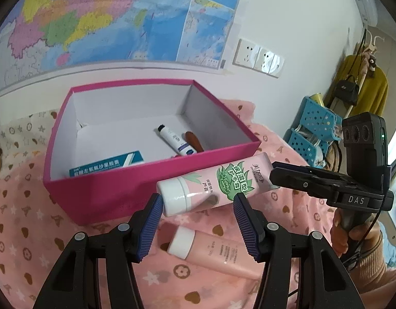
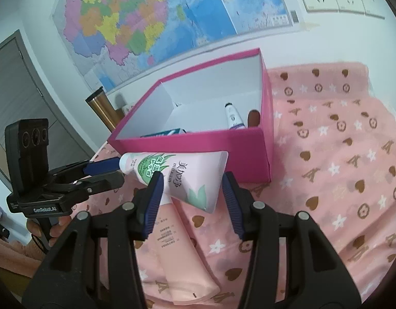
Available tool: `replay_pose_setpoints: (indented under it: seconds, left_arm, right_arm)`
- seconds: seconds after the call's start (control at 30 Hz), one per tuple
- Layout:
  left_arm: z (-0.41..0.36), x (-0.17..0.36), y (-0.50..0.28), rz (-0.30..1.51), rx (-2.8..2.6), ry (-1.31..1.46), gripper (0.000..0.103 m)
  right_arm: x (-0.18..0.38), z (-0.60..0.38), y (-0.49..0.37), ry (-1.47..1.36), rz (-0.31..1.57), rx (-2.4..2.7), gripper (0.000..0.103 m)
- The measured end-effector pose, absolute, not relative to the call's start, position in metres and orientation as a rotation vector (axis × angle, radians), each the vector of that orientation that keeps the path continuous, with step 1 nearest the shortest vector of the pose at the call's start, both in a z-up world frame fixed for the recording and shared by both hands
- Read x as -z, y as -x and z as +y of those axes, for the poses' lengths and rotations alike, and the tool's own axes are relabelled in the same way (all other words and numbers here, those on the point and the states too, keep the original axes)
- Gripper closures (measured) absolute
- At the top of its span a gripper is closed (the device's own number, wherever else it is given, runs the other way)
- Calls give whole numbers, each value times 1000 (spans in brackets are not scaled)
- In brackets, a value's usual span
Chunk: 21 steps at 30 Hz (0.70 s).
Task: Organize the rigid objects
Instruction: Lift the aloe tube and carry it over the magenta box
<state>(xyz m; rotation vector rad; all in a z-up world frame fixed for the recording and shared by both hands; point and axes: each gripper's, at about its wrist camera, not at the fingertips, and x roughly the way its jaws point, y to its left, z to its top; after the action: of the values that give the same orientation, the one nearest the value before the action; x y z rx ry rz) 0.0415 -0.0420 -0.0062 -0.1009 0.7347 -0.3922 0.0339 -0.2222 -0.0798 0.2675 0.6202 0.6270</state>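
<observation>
In the left wrist view, the left gripper (image 1: pixel 198 206) is clamping the white cap end of the aloe tube (image 1: pixel 213 186), in air just before the pink box (image 1: pixel 136 193) front wall; the right gripper (image 1: pixel 275 177) is pinching its flat end. In the right wrist view, the right gripper (image 2: pixel 191 193) is squeezing that tube (image 2: pixel 182 177), and a smooth peach tube (image 2: pixel 182 257) is lying below on the patterned cloth (image 2: pixel 339 167).

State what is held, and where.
The aloe tube: right claw grips its flat end, left claw its cap end.
</observation>
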Motion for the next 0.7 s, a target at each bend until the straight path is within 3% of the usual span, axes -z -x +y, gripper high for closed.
replay_pose_setpoints:
  seconds: [0.7]
  left_arm:
    - [-51, -19, -59, 680, 393, 78, 46]
  right_arm:
    - [42, -227, -48, -222, 530, -603, 53]
